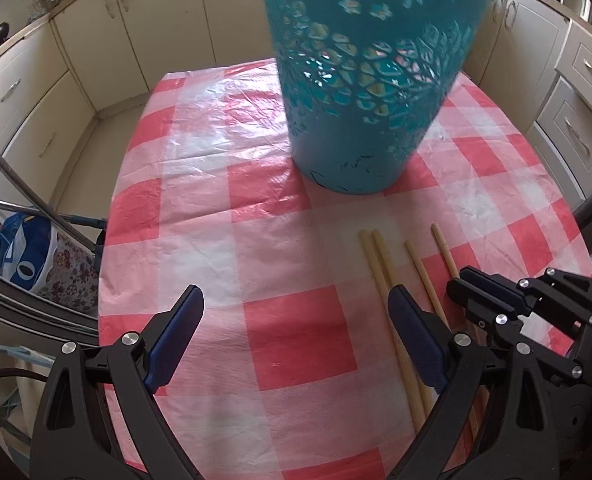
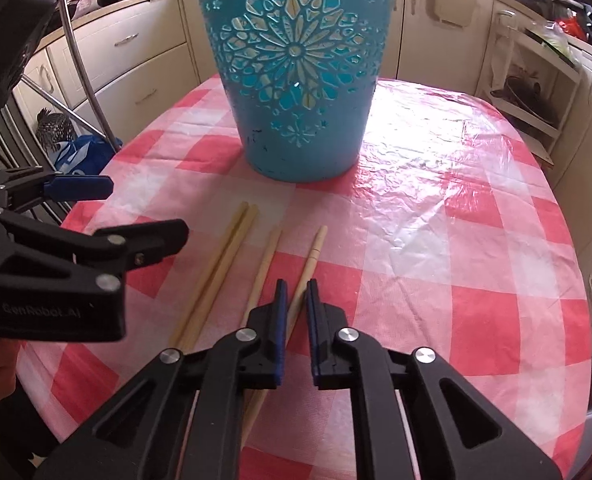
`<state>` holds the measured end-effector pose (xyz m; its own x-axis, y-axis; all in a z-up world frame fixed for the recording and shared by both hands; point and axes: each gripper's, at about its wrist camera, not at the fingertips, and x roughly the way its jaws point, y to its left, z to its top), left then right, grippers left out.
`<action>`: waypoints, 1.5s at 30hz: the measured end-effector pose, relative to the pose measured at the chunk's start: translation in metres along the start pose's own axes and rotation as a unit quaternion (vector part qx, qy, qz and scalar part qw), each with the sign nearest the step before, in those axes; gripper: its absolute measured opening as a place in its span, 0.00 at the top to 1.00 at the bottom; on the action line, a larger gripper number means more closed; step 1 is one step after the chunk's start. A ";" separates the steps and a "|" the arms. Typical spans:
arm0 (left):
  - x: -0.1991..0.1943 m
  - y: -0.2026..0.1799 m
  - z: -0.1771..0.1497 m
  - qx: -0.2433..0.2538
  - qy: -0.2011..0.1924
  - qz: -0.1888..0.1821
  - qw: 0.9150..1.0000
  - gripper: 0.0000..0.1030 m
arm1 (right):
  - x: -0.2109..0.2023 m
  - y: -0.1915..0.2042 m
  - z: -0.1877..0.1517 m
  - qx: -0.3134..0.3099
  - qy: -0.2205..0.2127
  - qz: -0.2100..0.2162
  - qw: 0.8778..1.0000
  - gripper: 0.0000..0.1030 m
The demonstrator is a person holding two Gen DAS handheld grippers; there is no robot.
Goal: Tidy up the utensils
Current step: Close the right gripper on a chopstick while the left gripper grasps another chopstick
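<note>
Four wooden chopsticks lie side by side on the red-and-white checked tablecloth [image 2: 456,208], in front of a teal cut-out holder [image 2: 296,80] [image 1: 356,120] that stands upright. My right gripper [image 2: 296,300] [image 1: 460,280] points steeply down and is shut on the rightmost chopstick [image 2: 314,256] [image 1: 443,249], which runs between its blue pads. Left of it are a single chopstick [image 2: 265,264] [image 1: 418,266] and a touching pair [image 2: 231,248] [image 1: 370,256]. My left gripper [image 1: 296,296] [image 2: 135,212] hangs wide open over the cloth, its right finger [image 1: 412,328] above the pair, holding nothing.
The table's rounded edge drops off at the left, where a metal chair frame [image 1: 15,184] and a blue bag [image 1: 23,252] [image 2: 83,152] stand. Cream cabinets [image 1: 107,40] ring the room. An open shelf unit [image 2: 536,92] is at the right.
</note>
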<state>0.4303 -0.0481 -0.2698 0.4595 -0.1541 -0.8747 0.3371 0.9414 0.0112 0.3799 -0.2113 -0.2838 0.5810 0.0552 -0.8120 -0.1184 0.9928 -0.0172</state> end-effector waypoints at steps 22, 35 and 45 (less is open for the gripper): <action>0.024 -0.014 -0.004 0.010 0.008 0.022 1.000 0.13 | -0.008 -0.019 -0.009 0.026 -0.004 0.034 0.999 0.92; 0.024 -0.029 -0.001 0.012 0.003 0.011 1.000 0.14 | -0.007 -0.021 -0.007 0.033 0.001 0.042 0.999 0.91; 0.020 -0.043 0.000 0.028 -0.018 -0.021 0.999 0.58 | -0.009 -0.028 -0.007 0.035 0.004 0.032 0.999 0.91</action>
<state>0.4248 -0.0920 -0.2874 0.4726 -0.2056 -0.8570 0.4019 0.9157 0.0019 0.3724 -0.2403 -0.2804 0.5670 0.1189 -0.8151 -0.0980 0.9922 0.0766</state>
